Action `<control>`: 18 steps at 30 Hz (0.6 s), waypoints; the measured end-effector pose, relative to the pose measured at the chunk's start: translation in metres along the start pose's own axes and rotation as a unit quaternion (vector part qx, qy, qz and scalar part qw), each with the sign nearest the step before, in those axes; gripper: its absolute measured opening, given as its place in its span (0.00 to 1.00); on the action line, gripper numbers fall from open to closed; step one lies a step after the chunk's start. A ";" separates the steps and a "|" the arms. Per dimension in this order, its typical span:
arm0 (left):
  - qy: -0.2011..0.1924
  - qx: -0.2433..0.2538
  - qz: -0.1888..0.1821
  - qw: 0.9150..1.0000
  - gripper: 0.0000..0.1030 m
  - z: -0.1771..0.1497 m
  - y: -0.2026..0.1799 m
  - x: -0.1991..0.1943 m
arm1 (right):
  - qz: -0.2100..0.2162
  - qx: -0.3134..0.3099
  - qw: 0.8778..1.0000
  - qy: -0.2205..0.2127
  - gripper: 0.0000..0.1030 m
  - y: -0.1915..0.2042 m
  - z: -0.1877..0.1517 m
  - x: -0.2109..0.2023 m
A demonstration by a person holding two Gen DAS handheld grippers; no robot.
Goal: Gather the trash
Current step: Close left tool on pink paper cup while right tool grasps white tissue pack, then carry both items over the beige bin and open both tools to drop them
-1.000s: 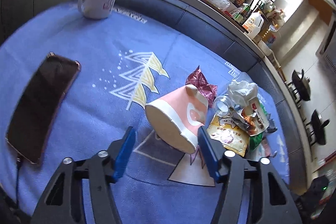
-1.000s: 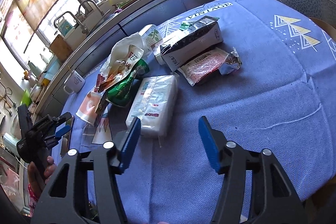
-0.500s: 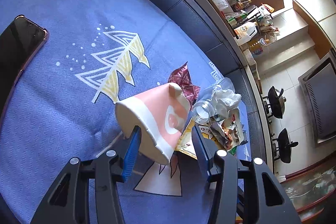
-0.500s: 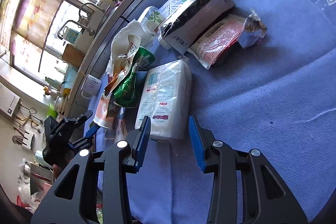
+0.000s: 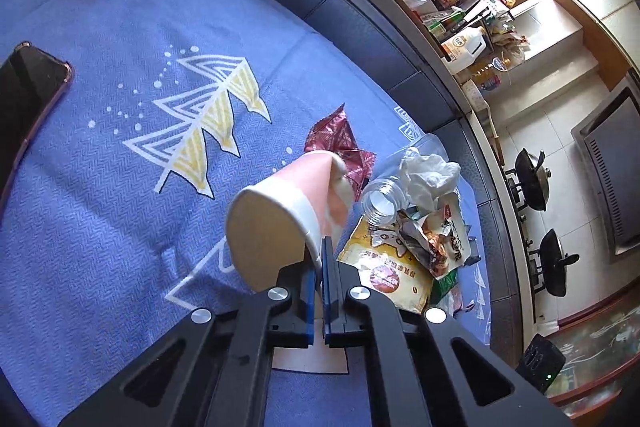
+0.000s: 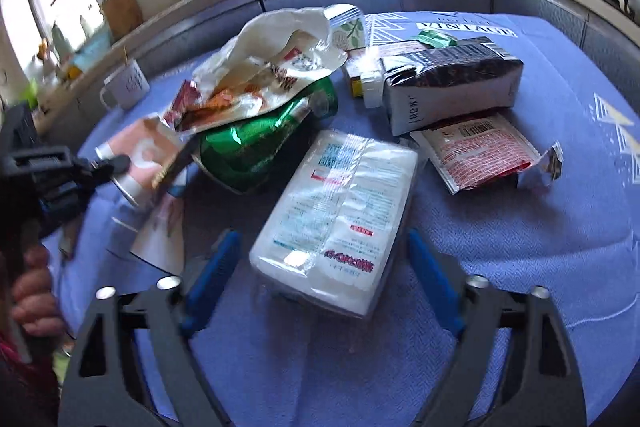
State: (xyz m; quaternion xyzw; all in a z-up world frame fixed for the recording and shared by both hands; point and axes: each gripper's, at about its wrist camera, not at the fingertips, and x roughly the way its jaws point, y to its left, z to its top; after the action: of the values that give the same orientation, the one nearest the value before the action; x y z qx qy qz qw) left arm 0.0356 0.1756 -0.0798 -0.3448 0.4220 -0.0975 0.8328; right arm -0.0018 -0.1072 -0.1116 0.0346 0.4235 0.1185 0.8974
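Tongs on the left (image 5: 318, 269) are clamped on the rim of a pink paper cup (image 5: 280, 215), one blue pad inside the mouth and one outside, the cup tipped on its side with its base toward twelve o'clock. Whether it has left the blue cloth of the table (image 5: 100, 187) cannot be told. At one o'clock from the cup lies a dark red wrapper (image 5: 340, 147); at three o'clock a clear plastic bottle (image 5: 384, 199), a crumpled tissue (image 5: 430, 173) and a yellow snack bag (image 5: 384, 275) sit heaped together.

Right tongs (image 6: 320, 259) stand wide apart, straddling the near end of a white tissue pack (image 6: 340, 211) without gripping it. Beyond it, at eleven o'clock, a crushed green bottle (image 6: 256, 143) lies under an open snack bag (image 6: 276, 79); at one o'clock sit a dark carton (image 6: 452, 87) and a red sachet (image 6: 480, 151).

By my reading the job has barely begun: one cup is gripped, no bin shows, and nearly all the litter remains on the table.
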 end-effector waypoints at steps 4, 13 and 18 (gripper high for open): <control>-0.027 0.015 -0.013 0.999 0.03 -0.003 -0.005 -0.027 | 0.008 -0.002 1.000 -0.027 0.59 -0.010 -0.010 -0.023; -0.060 0.113 -0.065 0.990 0.03 -0.007 -0.075 -0.060 | -0.021 0.042 0.994 -0.099 0.58 -0.070 -0.024 -0.078; 0.023 0.195 -0.106 0.975 0.03 -0.033 -0.163 -0.002 | -0.039 0.099 0.988 -0.112 0.59 -0.126 -0.031 -0.092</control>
State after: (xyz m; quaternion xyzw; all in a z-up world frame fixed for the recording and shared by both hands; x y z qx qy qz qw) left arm 0.0296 0.0390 0.0149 -0.2164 0.3747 -0.2733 0.8591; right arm -0.0589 -0.2524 -0.0827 0.1195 0.3308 0.0364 0.9354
